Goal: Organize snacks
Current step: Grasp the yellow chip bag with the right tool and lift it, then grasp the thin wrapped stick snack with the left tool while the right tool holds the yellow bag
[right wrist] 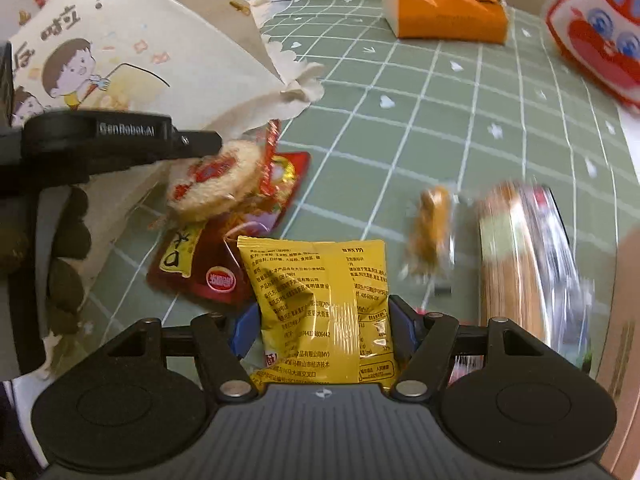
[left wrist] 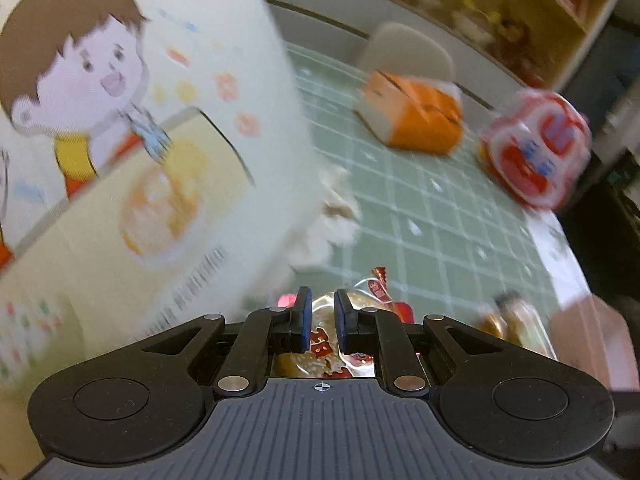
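My left gripper (left wrist: 322,312) is shut on a clear-wrapped round rice cracker (left wrist: 326,350), held above the table; it also shows in the right wrist view (right wrist: 218,182), hanging from the left gripper (right wrist: 200,146). My right gripper (right wrist: 322,330) is shut on a yellow snack packet (right wrist: 320,304). A red snack packet (right wrist: 200,268) lies on the green checked mat (right wrist: 440,120) below the cracker. A cream storage box with a cartoon child (left wrist: 132,140) stands close on the left, also in the right wrist view (right wrist: 132,52).
An orange tissue pack (right wrist: 444,4) and a red-and-white snack bag (right wrist: 596,36) lie at the far side. A small wrapped brown snack (right wrist: 430,228) and a long biscuit pack (right wrist: 528,264) lie to the right. A cardboard box edge (right wrist: 624,340) is at far right.
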### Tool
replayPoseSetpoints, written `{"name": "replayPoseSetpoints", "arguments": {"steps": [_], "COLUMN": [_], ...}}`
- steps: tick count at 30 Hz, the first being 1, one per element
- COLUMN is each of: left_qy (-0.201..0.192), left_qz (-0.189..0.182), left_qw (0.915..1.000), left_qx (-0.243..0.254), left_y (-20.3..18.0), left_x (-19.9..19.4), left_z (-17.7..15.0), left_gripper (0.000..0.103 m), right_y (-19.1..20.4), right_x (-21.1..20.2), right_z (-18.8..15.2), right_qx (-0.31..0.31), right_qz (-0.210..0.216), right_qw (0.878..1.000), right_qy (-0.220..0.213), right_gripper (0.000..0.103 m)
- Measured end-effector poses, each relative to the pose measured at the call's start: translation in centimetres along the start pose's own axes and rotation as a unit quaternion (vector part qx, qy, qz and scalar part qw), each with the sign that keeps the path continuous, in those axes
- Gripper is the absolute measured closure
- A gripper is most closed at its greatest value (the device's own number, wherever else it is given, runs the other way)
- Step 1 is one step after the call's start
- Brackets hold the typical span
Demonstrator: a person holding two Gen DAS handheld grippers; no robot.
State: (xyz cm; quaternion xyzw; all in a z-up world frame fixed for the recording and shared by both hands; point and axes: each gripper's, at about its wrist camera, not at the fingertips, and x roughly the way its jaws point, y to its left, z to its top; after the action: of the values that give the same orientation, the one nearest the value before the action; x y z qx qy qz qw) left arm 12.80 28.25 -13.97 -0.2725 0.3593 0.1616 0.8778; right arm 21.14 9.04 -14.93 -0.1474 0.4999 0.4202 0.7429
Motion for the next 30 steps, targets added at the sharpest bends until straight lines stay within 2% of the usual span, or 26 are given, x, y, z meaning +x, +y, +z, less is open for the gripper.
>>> {"name": "replayPoseSetpoints", "arguments": {"steps": [6,10,14,19,23,25,27,28,29,30], "left_qy": [0.057,0.090,0.127,0.142,0.133,0.128,0.125,0.126,0.129,0.127], "left_qz": [-0.040,-0.069,-0.088,-0.109,-0.137,-0.130,-0.093,-0.079,-0.067,-0.072], "left_qw": [0.9976,0.9936,0.9876,0.9809,0.9710,0.9608,0.9461,0.9436,0.9450,0.9503], "left_qx": [0.003,0.005,0.027,0.075,0.143,0.209,0.284,0.296,0.293,0.275], "left_y": [-1.1,-1.4,-2.0,-4.1,-7.1,-9.0,-10.9,-11.2,-11.2,-10.9], "left_x": [-2.8,-4.7,-5.9,-7.2,-8.8,-9.2,-8.8,-8.5,-8.3,-8.4], "left_z": [-3.1,-5.3,-7.0,-8.8,-9.5,-10.3,-11.6,-12.0,-12.0,-11.6], "left_gripper": [0.088,0.088,0.088,0.087,0.087,0.085,0.083,0.083,0.083,0.083], "right_y": [-0.3,-0.2,0.1,-0.6,-1.4,-1.8,-1.9,-1.9,-1.9,-1.8], "right_x": [-2.6,-5.0,-7.5,-9.5,-9.7,-9.7,-9.7,-9.7,-9.7,-9.9], "right_z": [-1.0,-1.4,-2.8,-5.7,-8.2,-9.3,-10.1,-10.4,-10.6,-10.7], "right_qx": [0.027,0.035,0.037,0.054,0.076,0.089,0.096,0.097,0.097,0.096], "right_qz": [0.000,-0.006,-0.019,-0.028,-0.045,-0.043,-0.042,-0.043,-0.044,-0.045], "right_qw": [0.999,0.998,0.996,0.995,0.995,0.994,0.994,0.994,0.994,0.993], "right_qy": [-0.035,-0.060,-0.076,-0.073,-0.053,-0.047,-0.043,-0.041,-0.040,-0.042], "right_gripper": [0.038,0.038,0.038,0.038,0.038,0.038,0.038,0.038,0.038,0.038]}}
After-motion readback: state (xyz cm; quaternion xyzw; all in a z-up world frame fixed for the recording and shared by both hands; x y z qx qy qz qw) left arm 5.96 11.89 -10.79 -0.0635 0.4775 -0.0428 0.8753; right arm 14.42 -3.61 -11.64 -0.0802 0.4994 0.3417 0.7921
